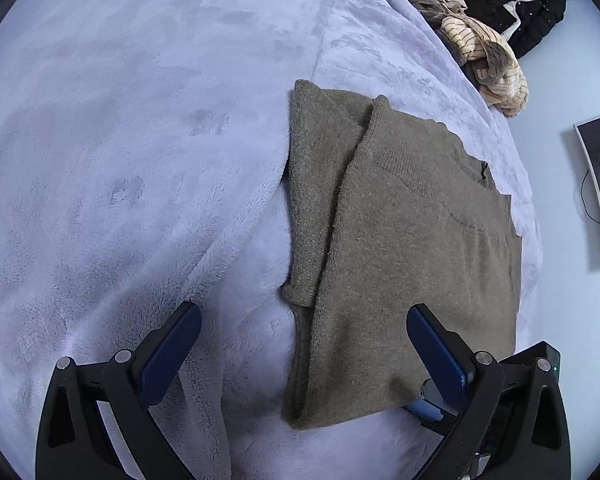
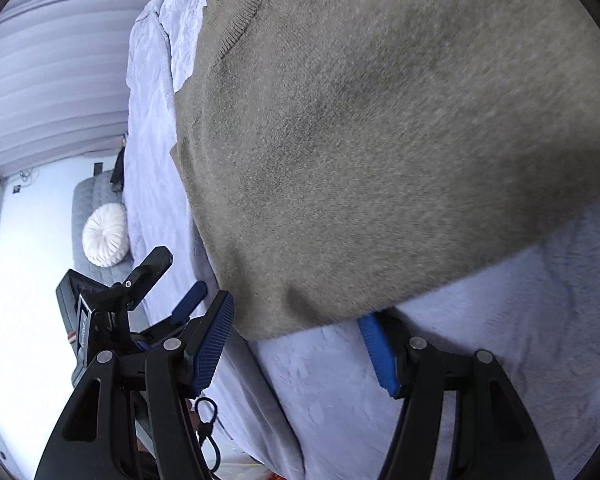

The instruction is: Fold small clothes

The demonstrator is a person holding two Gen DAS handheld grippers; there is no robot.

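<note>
Sweater [image 1: 400, 248], olive-brown knit, lies partly folded on the lavender fleece blanket [image 1: 120, 140] covering the bed; one sleeve panel is doubled along its side toward 9 o'clock in the left wrist view. Left gripper [image 1: 304, 320] hovers over the garment's near hem, jaws spread wide and clamping nothing: one blue pad [image 1: 172, 352] sits over bare blanket at 8 o'clock of the hem, the other over the knit at about 4 o'clock, so the folded sleeve edge runs up between them toward 12 o'clock. Contact with the cloth cannot be told. Right gripper [image 2: 300, 320] is also released, jaws apart. In the right wrist view the sweater fills everything from 10 to 3 o'clock, and its rounded hem edge dips down to the finger line; the tip of the finger at 4 o'clock appears tucked just under that hem, while the ribbed pad [image 2: 212, 344] at 8 o'clock stands just beside the hem, off the cloth. No pinch on the fabric is visible. The left gripper shows in the right wrist view at 8 o'clock, near the bed's edge. Away from the claws: a heap of striped clothes [image 1: 484, 48] at 1 o'clock in the left view, and a round white cushion [image 2: 105, 241] at 9 o'clock in the right view.
</note>
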